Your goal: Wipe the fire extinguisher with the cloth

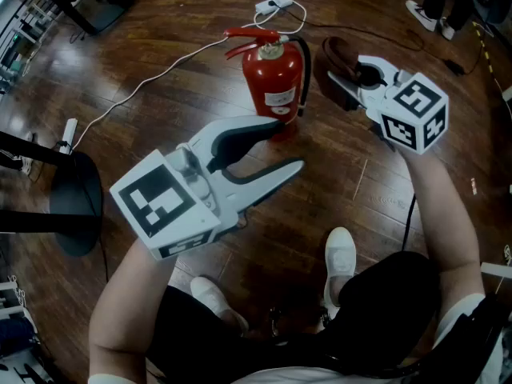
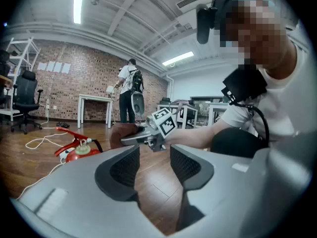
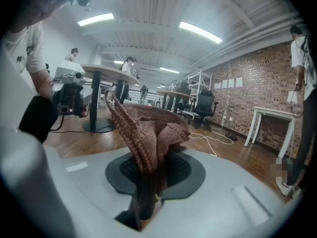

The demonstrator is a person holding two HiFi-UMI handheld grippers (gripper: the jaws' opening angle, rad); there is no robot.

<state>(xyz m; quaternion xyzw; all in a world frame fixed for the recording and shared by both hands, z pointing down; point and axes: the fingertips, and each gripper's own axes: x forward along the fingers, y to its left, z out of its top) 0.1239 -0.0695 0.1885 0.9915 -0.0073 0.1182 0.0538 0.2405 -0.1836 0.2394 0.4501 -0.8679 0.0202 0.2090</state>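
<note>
Red metal fire extinguisher (image 1: 274,82) stands upright on the dark wooden plank floor (image 1: 384,190) ahead of you, between your two grippers in the head view. Your right gripper (image 1: 362,72) has its jaws clamped on a bunched brown knitted cloth (image 3: 148,128), held just to the right of the cylinder. Your left gripper (image 1: 290,144) hangs nearer you, jaws apart with nothing between them, its upper tip near the extinguisher's base. A white cable (image 1: 144,86) trails over the floor to the left
</note>
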